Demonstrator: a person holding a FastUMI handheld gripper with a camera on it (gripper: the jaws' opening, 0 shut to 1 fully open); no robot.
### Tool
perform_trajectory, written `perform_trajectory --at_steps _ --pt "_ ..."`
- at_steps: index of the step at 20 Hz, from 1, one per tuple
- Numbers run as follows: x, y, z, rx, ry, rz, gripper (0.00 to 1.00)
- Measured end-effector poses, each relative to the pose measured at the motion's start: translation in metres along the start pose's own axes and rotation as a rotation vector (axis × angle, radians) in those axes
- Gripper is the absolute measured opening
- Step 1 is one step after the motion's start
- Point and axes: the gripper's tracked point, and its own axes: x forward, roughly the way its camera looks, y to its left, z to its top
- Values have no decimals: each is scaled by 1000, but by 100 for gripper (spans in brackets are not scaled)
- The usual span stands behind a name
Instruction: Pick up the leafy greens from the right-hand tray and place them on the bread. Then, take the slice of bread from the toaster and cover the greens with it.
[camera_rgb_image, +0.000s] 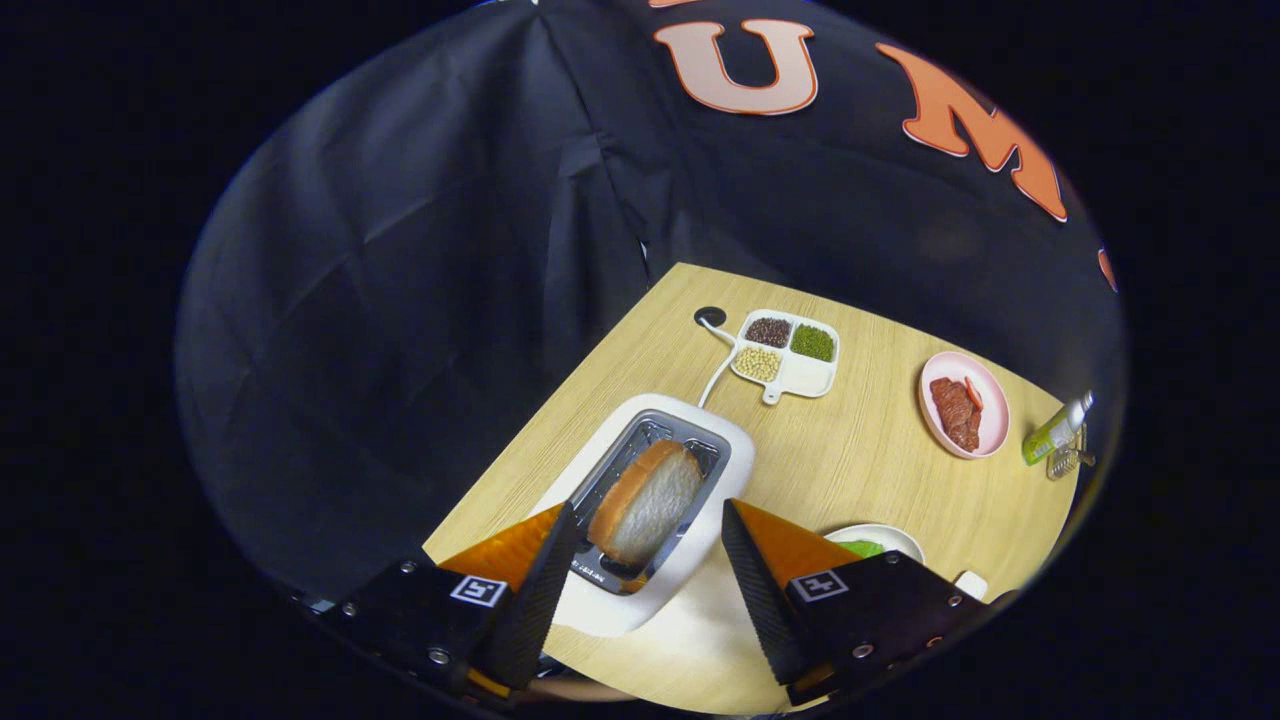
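Observation:
A slice of bread (646, 503) stands on edge in the slot of a white toaster (732, 448) on the wooden table. My gripper (648, 522) hovers above it, open, with one finger on each side of the slice and a gap to the crust on both sides. The fingers (540, 590) are black with orange backs. Just behind the right finger a white plate (880, 535) peeks out with a bit of leafy greens (862, 548) on it; most of that plate is hidden by the finger.
Beyond the toaster lies a white divided tray (812, 378) with brown, green and yellow beans, and the toaster's cord (716, 372) runs to a hole in the table. A pink plate (992, 412) holds red meat slices. A green bottle (1056, 430) stands at the table's far right edge.

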Motion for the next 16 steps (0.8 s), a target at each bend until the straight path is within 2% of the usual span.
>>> perform_trajectory --at_steps 5,7,9,11,12,14,16 --pt "21 1 4 23 52 -18 82" --pt "25 0 3 48 68 -22 75" --pt "28 -7 5 83 67 -36 63" --pt "29 -18 6 128 58 -65 45" --pt "31 -20 6 153 54 -58 33" --pt "30 -18 6 183 55 -22 22" --pt "29 -17 5 187 45 2 16"
